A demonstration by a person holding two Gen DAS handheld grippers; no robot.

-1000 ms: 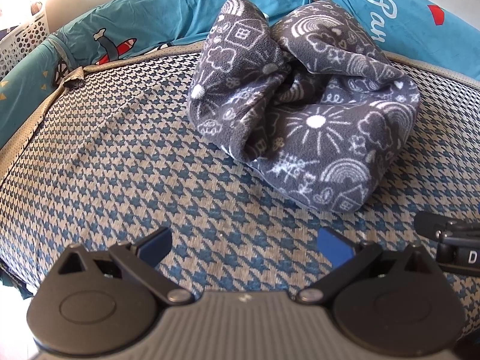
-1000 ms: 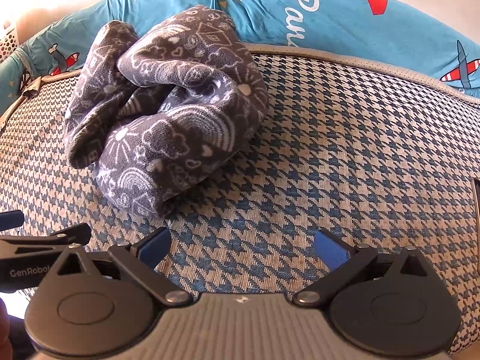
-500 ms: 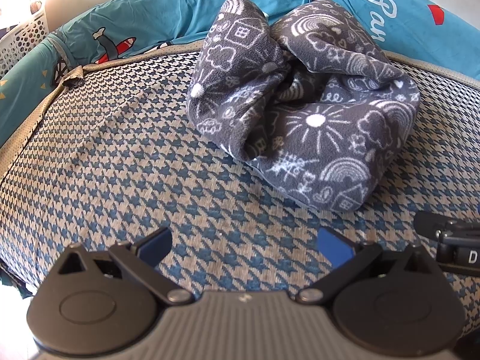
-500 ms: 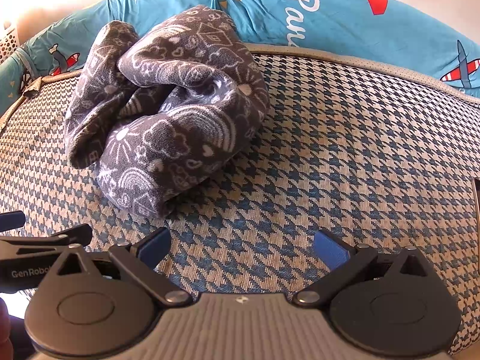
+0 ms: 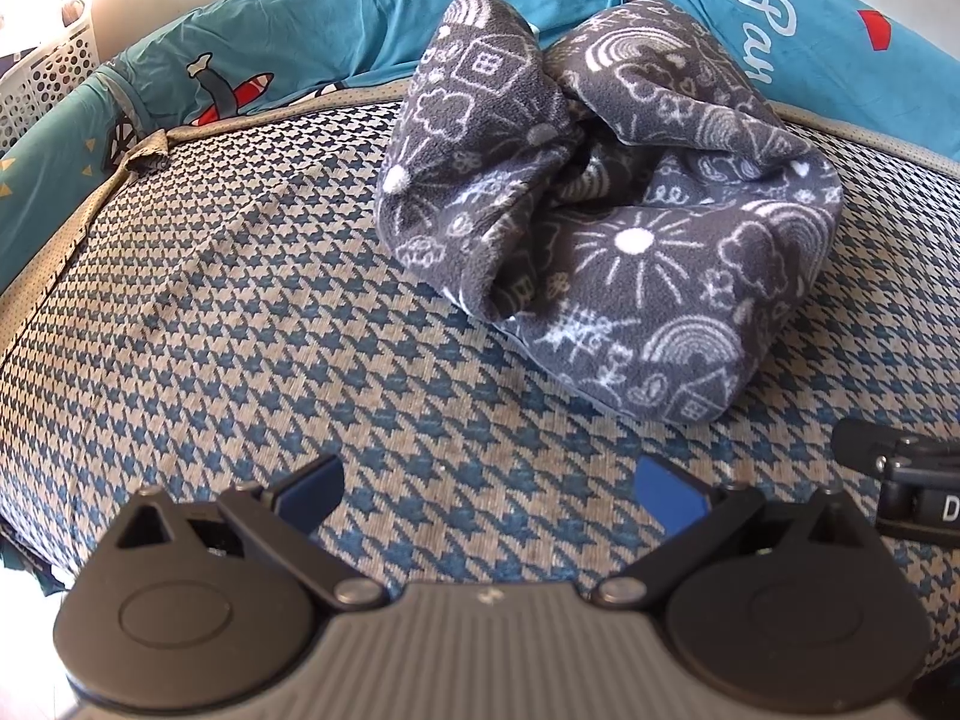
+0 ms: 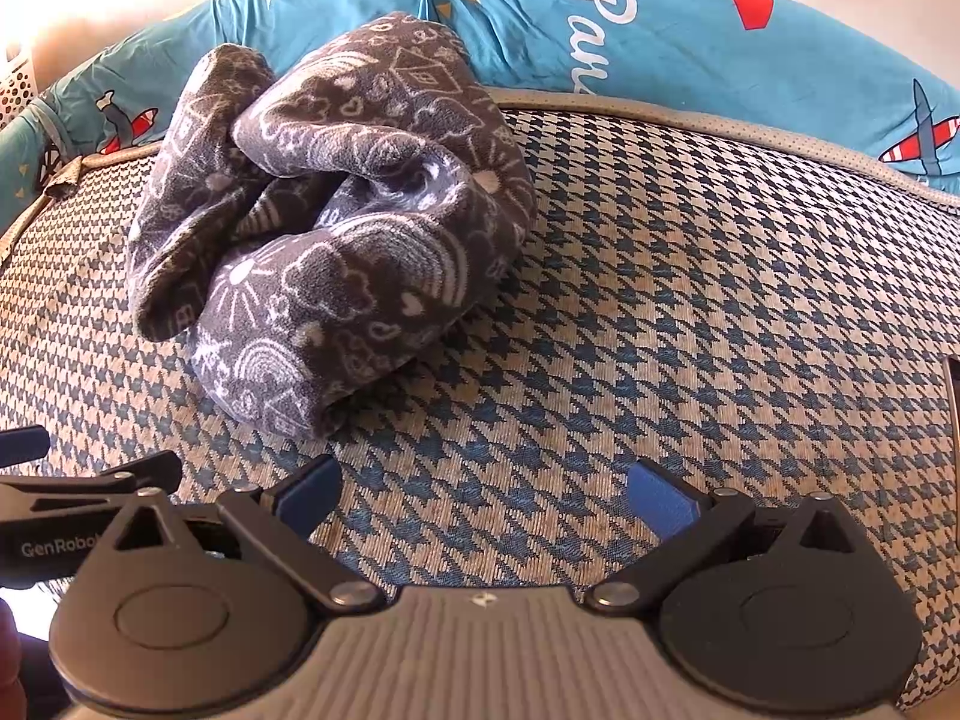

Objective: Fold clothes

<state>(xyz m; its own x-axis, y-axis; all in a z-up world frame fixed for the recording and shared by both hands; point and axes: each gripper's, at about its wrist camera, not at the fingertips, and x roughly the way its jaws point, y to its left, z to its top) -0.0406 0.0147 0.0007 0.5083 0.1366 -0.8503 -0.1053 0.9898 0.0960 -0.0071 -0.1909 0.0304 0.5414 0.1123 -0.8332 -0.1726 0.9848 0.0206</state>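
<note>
**A:** Where is the garment, and what have your fingers got?

**B:** The dark grey fleece garment printed with white suns, rainbows and houses lies bunched in a rumpled heap on the blue-and-beige houndstooth mattress, towards the far edge, close to the teal cartoon-print bolster; my left gripper hangs spread wide with nothing in it, short of the heap; my right gripper is spread just as wide and empty, with the heap ahead and to its left.

**A:** How would you handle it well?

**B:** As I judge it, a heap folds badly; I'd look for a true hem or corner, not a thick roll, pinch one layer only on each side, then lift and draw apart so it spreads flat; which edges those are, I cannot tell from here.
</note>
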